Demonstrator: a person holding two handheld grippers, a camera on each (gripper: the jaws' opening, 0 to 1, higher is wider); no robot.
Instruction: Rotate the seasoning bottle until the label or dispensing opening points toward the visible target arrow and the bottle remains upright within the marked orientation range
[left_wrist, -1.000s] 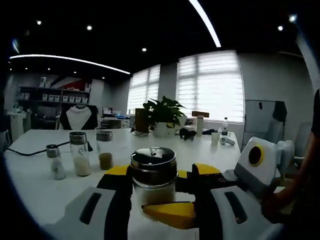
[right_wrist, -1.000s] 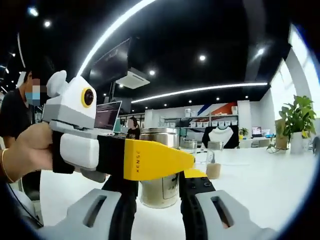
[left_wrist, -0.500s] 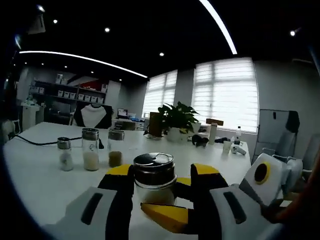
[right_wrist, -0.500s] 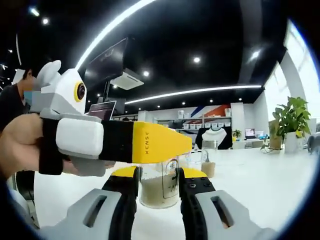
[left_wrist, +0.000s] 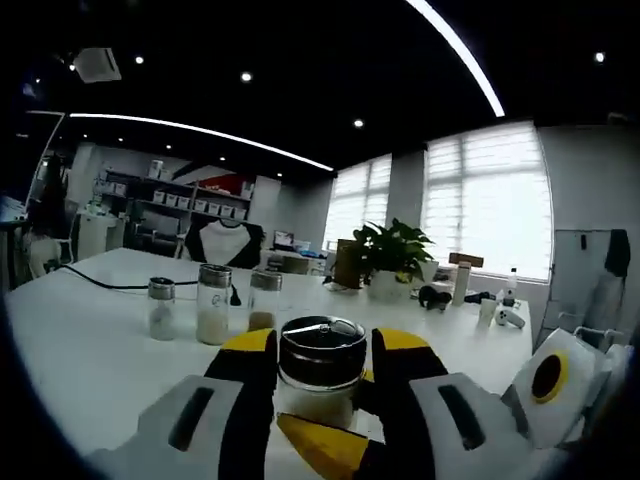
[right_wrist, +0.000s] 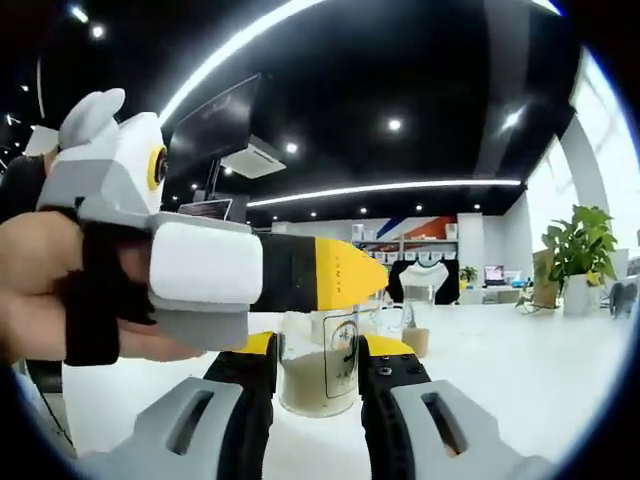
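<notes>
The bottle (left_wrist: 321, 372) is a round clear glass jar with a shiny metal shaker lid, holding pale grains, upright on the white counter (left_wrist: 90, 350). The left gripper (left_wrist: 322, 352) clamps it between yellow-tipped black jaws just below the lid; the right gripper (right_wrist: 317, 358) likewise squeezes its glass body (right_wrist: 320, 370), label facing that camera. Beyond stand three smaller glass shakers (left_wrist: 213, 304) with metal caps, a black cable (left_wrist: 100, 283), and a leafy potted plant (left_wrist: 393, 260).
</notes>
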